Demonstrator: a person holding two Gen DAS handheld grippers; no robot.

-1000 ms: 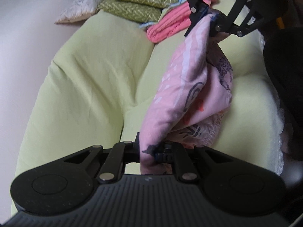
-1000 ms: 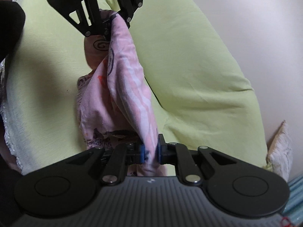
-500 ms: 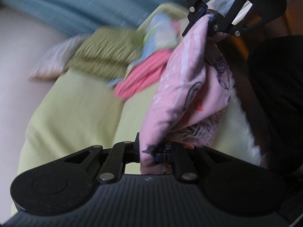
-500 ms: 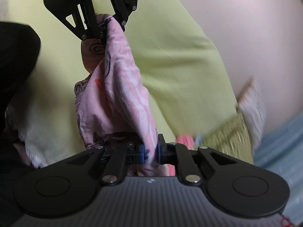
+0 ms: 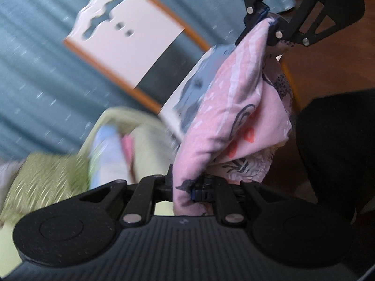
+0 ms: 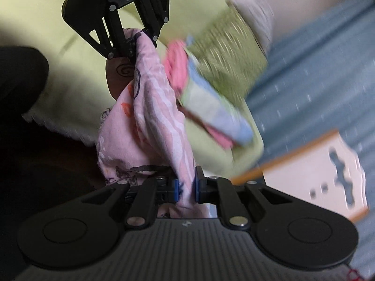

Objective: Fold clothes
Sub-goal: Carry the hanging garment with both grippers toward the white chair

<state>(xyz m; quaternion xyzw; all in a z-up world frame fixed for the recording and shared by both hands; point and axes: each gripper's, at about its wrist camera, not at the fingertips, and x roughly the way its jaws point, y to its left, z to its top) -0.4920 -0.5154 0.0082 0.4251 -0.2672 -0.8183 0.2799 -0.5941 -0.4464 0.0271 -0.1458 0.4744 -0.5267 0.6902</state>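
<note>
A pink printed garment point(image 5: 236, 117) hangs bunched in the air between my two grippers. My left gripper point(image 5: 185, 187) is shut on one end of it at the bottom of the left wrist view. The right gripper point(image 5: 269, 25) shows at the top right of that view, clamped on the other end. In the right wrist view my right gripper point(image 6: 186, 188) pinches the pink garment point(image 6: 150, 121) between its blue pads, and the left gripper point(image 6: 134, 41) holds the far end at the top. The cloth sags in folds between them.
A lime-green bed point(image 6: 46, 75) lies behind, with a pile of folded clothes point(image 6: 211, 89) in green, pink and light blue at its end. A white, orange-edged cabinet point(image 5: 126, 37) stands against a teal curtain point(image 5: 35, 82). A dark-clothed person point(image 5: 335, 140) is at the right.
Both grippers have swung together with the garment away from the bed toward its end; the curtain and white cabinet have come into view. The grips have not changed.
</note>
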